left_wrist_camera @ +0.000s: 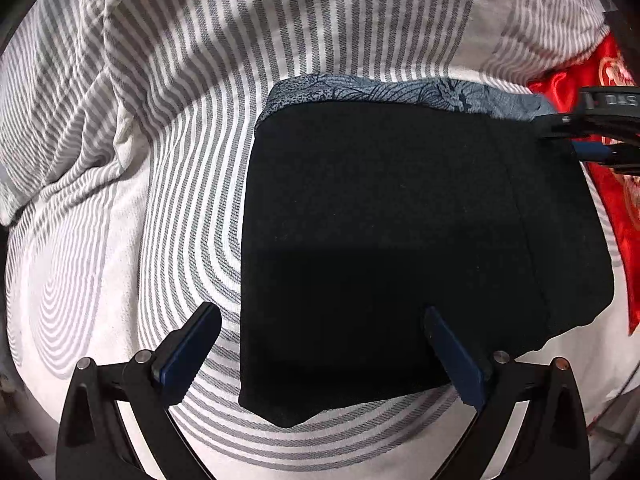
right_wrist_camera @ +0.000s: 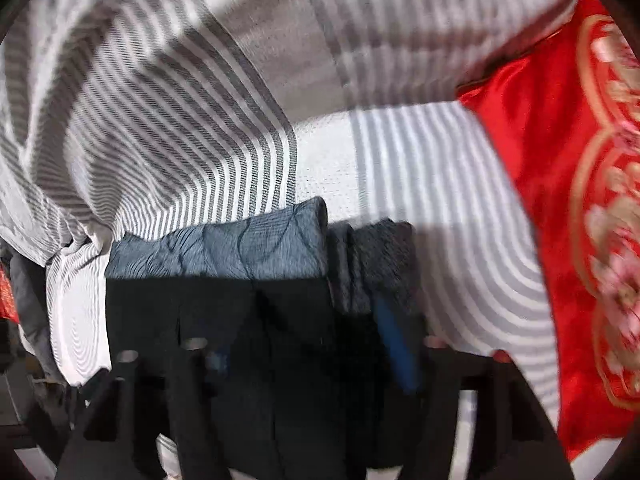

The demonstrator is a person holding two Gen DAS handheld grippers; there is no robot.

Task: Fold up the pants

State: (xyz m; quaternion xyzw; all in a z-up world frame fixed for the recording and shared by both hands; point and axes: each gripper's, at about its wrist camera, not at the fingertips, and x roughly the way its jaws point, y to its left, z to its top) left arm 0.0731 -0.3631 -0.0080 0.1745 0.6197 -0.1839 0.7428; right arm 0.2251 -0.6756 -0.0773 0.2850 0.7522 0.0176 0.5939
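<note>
The black pants [left_wrist_camera: 400, 248] lie folded into a flat block on the striped bed cover [left_wrist_camera: 168, 152], on top of a blue-grey patterned garment [left_wrist_camera: 400, 90] that shows along the far edge. My left gripper [left_wrist_camera: 322, 316] is open above the near edge of the pants, one finger over the cover, one over the black cloth. My right gripper [left_wrist_camera: 596, 136] shows at the far right corner of the pants. In the blurred right wrist view its fingers [right_wrist_camera: 396, 344] stand apart over the black pants [right_wrist_camera: 248, 320], next to the blue-grey garment [right_wrist_camera: 224, 248].
A red satin cloth with gold and pink embroidery [right_wrist_camera: 560, 220] lies to the right of the pants; it also shows in the left wrist view [left_wrist_camera: 616, 80]. The striped cover [right_wrist_camera: 160, 120] is bunched in folds at the far left.
</note>
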